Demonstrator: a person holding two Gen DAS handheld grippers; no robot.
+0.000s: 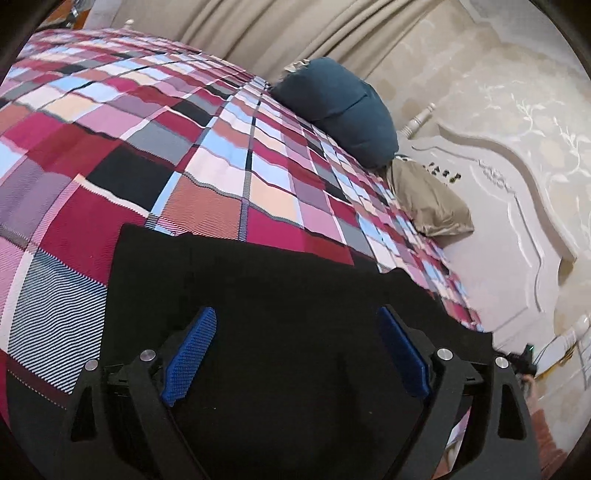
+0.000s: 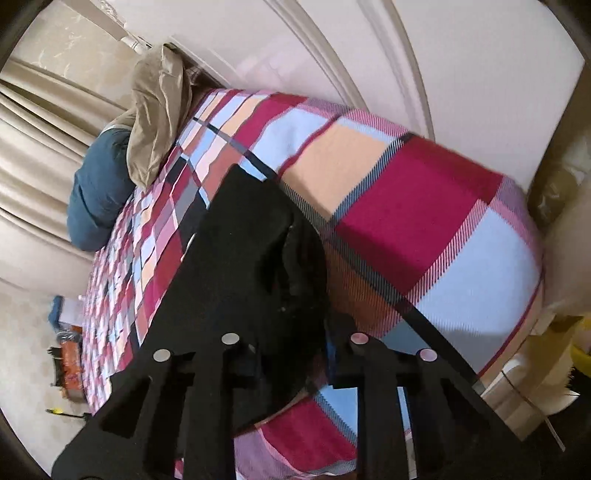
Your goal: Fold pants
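The black pants (image 1: pixel 280 295) lie on the plaid bedspread (image 1: pixel 147 147). My left gripper (image 1: pixel 295 332) is open just above them, its blue pads (image 1: pixel 192 350) spread wide over the black cloth. In the right wrist view my right gripper (image 2: pixel 295 332) is shut on a bunched edge of the pants (image 2: pixel 258 236), which hides its fingertips. The rest of the pants stretches away towards the pillows across the bedspread (image 2: pixel 406 206).
A teal pillow (image 1: pixel 343 107) and a tan pillow (image 1: pixel 428 199) lie by the white headboard (image 1: pixel 517 221). Beige curtains (image 1: pixel 277 29) hang behind the bed. Clutter lies on the floor (image 2: pixel 66 358) beside the bed. The bed's edge (image 2: pixel 524 332) is near my right gripper.
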